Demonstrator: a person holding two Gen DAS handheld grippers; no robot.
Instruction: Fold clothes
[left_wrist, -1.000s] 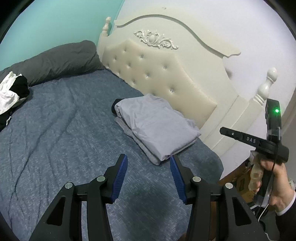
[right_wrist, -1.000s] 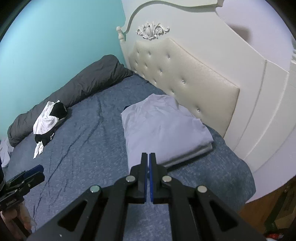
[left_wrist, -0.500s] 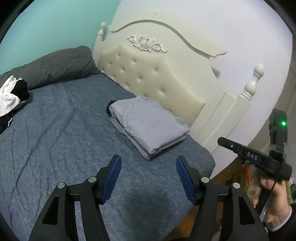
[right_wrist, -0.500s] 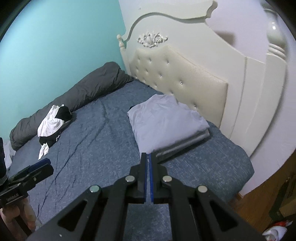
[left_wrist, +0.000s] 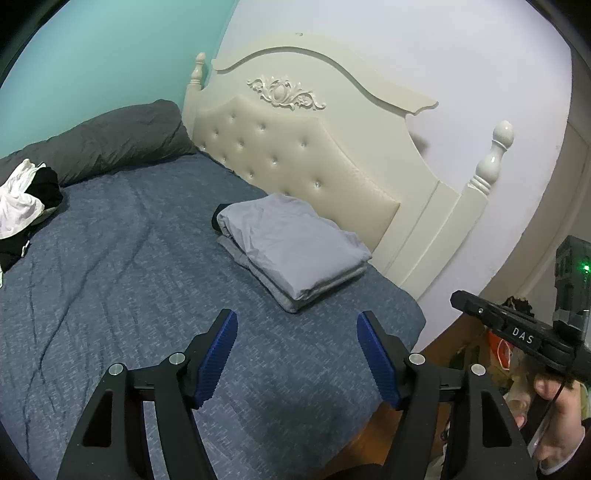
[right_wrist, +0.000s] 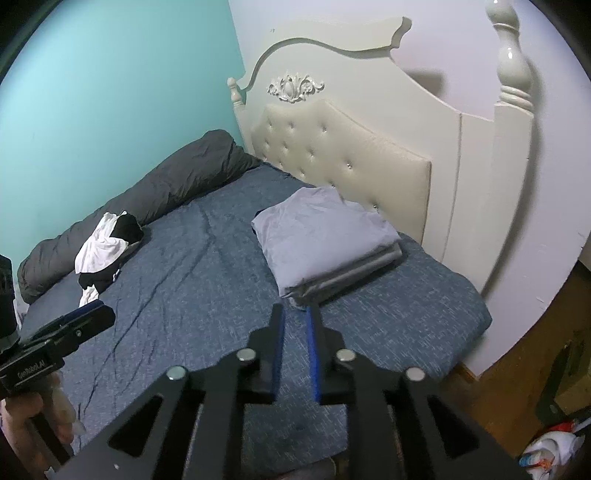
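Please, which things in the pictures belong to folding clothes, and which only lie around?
For the job:
- folded lilac stack
- unfolded black-and-white clothes
- left gripper, jaws opening, empty
- right gripper, jaws opening, empty

Just lying about:
- dark grey duvet roll
- cream headboard

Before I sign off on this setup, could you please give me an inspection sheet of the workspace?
Surface: bed with a blue cover, creased.
Job's things: folded grey stack near the headboard; unfolded black and white clothes on the far side.
Clutter: rolled dark duvet along the teal wall; bags on the floor.
Grippers: left gripper fingers wide apart and opening, holding nothing; right gripper fingers slightly apart and opening, holding nothing.
Cables: thin black cord by the right hand.
Surroundings: pale wall, wooden floor.
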